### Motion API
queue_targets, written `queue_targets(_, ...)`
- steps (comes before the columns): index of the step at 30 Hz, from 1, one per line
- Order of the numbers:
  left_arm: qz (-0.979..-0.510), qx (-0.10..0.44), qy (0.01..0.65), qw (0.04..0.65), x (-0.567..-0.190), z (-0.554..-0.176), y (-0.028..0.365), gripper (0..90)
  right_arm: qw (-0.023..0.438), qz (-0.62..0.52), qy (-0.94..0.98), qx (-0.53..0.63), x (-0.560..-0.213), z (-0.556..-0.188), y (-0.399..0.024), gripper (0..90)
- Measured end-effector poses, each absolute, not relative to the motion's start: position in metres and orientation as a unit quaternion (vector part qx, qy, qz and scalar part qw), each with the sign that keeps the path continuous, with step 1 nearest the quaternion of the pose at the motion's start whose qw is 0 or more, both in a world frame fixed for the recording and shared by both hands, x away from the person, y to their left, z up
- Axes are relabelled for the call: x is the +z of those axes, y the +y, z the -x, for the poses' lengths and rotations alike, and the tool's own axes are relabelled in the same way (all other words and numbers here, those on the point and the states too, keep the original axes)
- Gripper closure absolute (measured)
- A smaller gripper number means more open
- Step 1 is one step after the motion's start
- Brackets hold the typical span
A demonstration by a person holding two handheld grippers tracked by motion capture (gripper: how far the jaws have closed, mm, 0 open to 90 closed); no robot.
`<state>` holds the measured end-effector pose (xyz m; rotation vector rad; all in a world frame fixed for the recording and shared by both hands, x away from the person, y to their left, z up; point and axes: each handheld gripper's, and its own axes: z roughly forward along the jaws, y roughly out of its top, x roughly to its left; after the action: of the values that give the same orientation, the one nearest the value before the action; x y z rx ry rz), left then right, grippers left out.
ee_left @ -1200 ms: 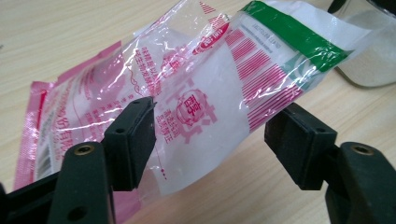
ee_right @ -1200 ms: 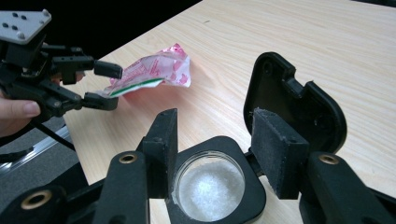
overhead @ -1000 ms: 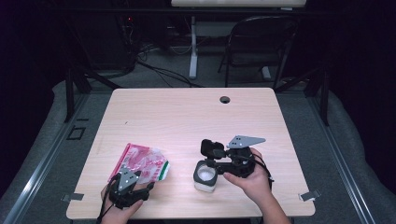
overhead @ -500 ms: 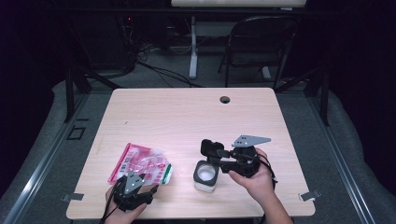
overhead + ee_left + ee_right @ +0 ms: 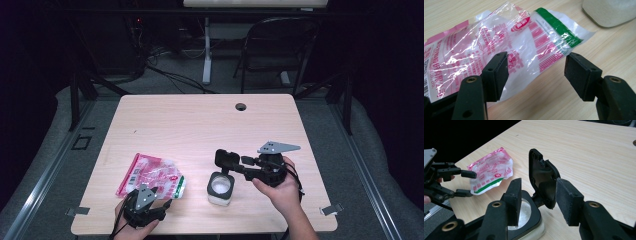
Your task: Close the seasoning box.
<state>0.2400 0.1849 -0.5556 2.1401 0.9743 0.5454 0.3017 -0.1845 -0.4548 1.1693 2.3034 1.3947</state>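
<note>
The crinkly pink-and-clear plastic bag (image 5: 506, 47) is light, limp and slippery, best pinched at its green-striped edge; the left gripper (image 5: 536, 72) fingers stand spread over it; the right gripper (image 5: 539, 200) fingers, spread, straddle the white square container's (image 5: 220, 189) raised black flip lid (image 5: 542, 178).

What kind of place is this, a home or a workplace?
Probably a lab or workshop, not a home: a bare wooden table with a cable hole, loose cables on grey carpet, and a folding chair behind.
</note>
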Motion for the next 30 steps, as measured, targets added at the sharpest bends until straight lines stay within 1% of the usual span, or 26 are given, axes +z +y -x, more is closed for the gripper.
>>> queue_targets(8,-0.831,0.207,0.369,0.36,-0.554,-0.237,0.18,35.1,0.112,-0.402,0.779,0.468,-0.459,-0.306,-0.185,49.9)
queue_targets(16,-0.832,0.206,0.365,0.364,-0.553,-0.232,0.177,34.1,0.115,-0.404,0.782,0.461,-0.465,-0.312,-0.181,47.1)
queue_targets(22,-0.83,0.204,0.366,0.369,-0.551,-0.228,0.178,34.1,0.118,-0.408,0.782,0.456,-0.471,-0.318,-0.178,46.9)
queue_targets(25,-0.828,0.206,0.367,0.37,-0.551,-0.227,0.178,34.1,0.112,-0.413,0.782,0.453,-0.475,-0.323,-0.178,50.6)
queue_targets(30,-0.827,0.203,0.369,0.371,-0.55,-0.225,0.179,34.1,0.113,-0.407,0.789,0.446,-0.476,-0.325,-0.175,62.3)
